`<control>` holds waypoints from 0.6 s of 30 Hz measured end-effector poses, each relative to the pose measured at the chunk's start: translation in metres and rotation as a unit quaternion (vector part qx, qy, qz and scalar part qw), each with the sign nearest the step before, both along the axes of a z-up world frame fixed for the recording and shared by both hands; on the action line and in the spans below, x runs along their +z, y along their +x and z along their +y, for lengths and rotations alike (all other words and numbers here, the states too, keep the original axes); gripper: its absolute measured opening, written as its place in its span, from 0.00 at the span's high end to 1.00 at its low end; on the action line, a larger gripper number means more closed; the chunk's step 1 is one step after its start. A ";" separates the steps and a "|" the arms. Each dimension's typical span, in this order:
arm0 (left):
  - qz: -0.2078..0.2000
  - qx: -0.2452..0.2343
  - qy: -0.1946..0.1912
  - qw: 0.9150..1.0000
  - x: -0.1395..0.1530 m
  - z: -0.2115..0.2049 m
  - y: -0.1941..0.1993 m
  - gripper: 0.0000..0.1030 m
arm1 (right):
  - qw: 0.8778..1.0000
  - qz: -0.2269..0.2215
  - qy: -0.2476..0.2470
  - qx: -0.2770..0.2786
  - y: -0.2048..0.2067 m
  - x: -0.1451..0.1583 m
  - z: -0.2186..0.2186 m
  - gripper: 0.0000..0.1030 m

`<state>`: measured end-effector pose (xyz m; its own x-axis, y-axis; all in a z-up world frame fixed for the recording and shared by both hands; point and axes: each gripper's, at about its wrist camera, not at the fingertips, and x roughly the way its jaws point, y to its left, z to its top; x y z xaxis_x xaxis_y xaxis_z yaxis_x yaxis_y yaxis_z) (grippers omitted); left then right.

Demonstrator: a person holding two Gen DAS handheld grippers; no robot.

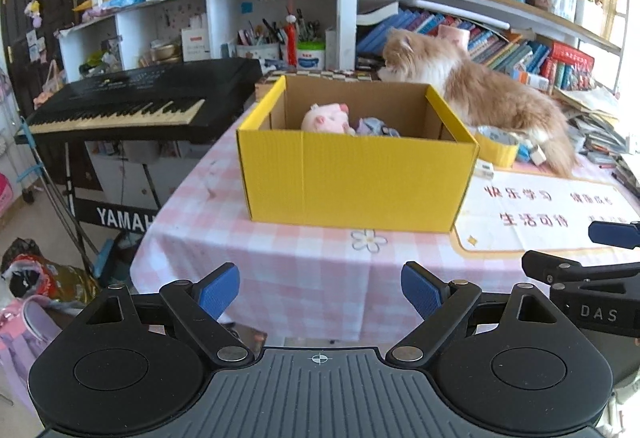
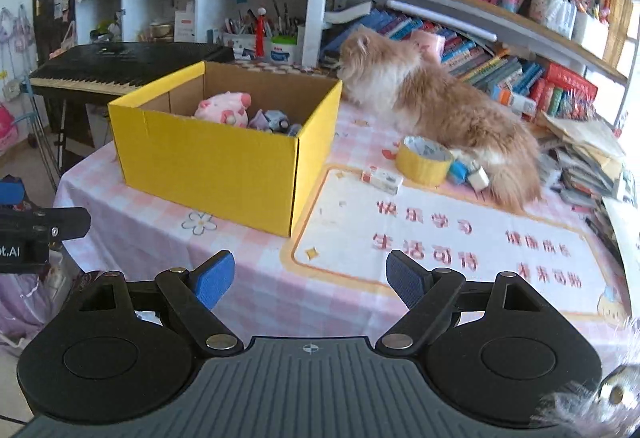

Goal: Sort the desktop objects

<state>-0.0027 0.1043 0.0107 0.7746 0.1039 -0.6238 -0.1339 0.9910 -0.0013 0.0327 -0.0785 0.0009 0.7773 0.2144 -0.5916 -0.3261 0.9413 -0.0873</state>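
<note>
A yellow cardboard box (image 1: pixel 356 182) (image 2: pixel 208 166) stands open on the pink checked tablecloth (image 1: pixel 304 278). Inside lie a pink plush pig (image 1: pixel 326 118) (image 2: pixel 224 108) and a bluish toy (image 2: pixel 272 120). To its right on the table are a yellow tape roll (image 2: pixel 424 160), a small white carton (image 2: pixel 382 178) and a blue-and-white item (image 2: pixel 468 174). My left gripper (image 1: pixel 320 290) hangs open in front of the box, over the table's near edge, holding nothing. My right gripper (image 2: pixel 310 280) is open and empty too, short of the printed desk mat (image 2: pixel 440 238).
An orange-and-white cat (image 2: pixel 436 106) lies behind the tape roll, beside the box. A black keyboard (image 1: pixel 132 98) on a stand is left of the table. Book piles (image 2: pixel 588 158) crowd the right edge, with shelves behind. Something furry (image 2: pixel 592 398) shows at the lower right corner.
</note>
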 end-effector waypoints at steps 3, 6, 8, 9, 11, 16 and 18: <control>0.008 -0.009 0.001 1.000 -0.003 -0.003 -0.002 0.12 | 1.000 0.016 0.002 -0.008 -0.002 -0.004 -0.003 0.20; 0.011 -0.015 -0.002 1.000 -0.004 -0.006 -0.003 0.12 | 1.000 0.023 0.002 -0.012 -0.006 -0.006 -0.006 0.20; 0.012 -0.021 -0.002 1.000 -0.005 -0.008 -0.003 0.12 | 1.000 0.025 0.001 -0.011 -0.009 -0.007 -0.006 0.20; 0.013 -0.024 -0.002 1.000 -0.005 -0.009 -0.002 0.12 | 1.000 0.026 0.000 -0.010 -0.010 -0.008 -0.007 0.20; 0.013 -0.032 0.000 0.999 -0.005 -0.013 -0.001 0.12 | 1.000 0.026 -0.003 -0.011 -0.012 -0.008 -0.007 0.20; 0.020 -0.054 0.001 0.998 -0.007 -0.021 0.002 0.12 | 0.999 0.023 -0.009 -0.020 -0.016 -0.008 -0.012 0.19; 0.023 -0.066 0.001 0.998 -0.008 -0.025 0.004 0.12 | 0.999 0.025 -0.011 -0.026 -0.017 -0.009 -0.014 0.18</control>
